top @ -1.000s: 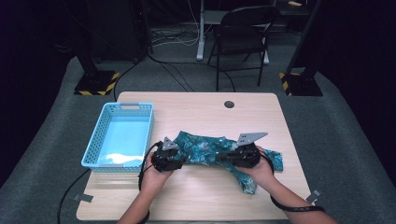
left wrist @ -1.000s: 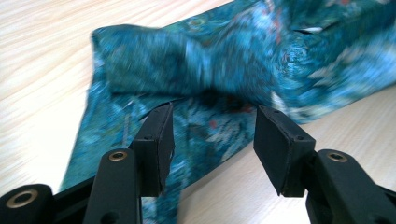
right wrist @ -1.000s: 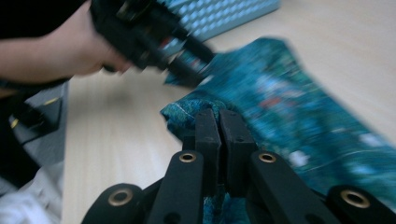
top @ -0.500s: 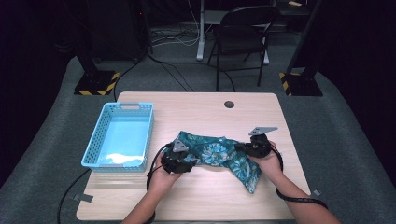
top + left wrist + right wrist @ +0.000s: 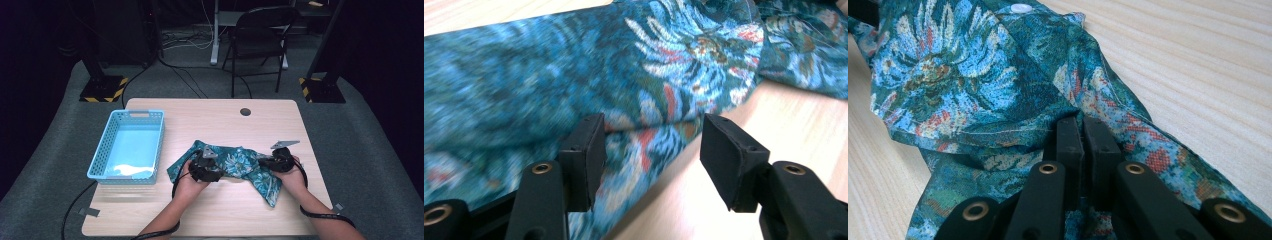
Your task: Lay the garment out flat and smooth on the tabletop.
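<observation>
**Teal floral cloth stretched between two grippers on the table**

Teal fabric with a printed pattern of pale blue blooms and small red flecks lies crumpled on the near half of the wooden table, just right of the blue basket. This cloth spreads from the person's left hand across to the right, with a loose tail dropping toward the near edge by the right forearm.

The person's forearms come in from the near edge and angle inward. The left hand holds the left gripper low over the cloth's left end, its body pointing toward the middle of the table. The right hand holds the right gripper at the cloth's right end, its grey three-cornered plate standing up above it and its cable trailing back along the forearm.

In the left gripper view, the left gripper has its jaws standing apart and they have just been opening; a fold of the cloth lies between and beneath them, but the pads do not press on it, so this claw has let go. In the right gripper view, the right gripper is clenched, its pads pinched together on a ridge of the cloth, which bunches up around the tips. A small white button sits on the fabric's far edge there, and the weave shows fine stitched hems.
</observation>
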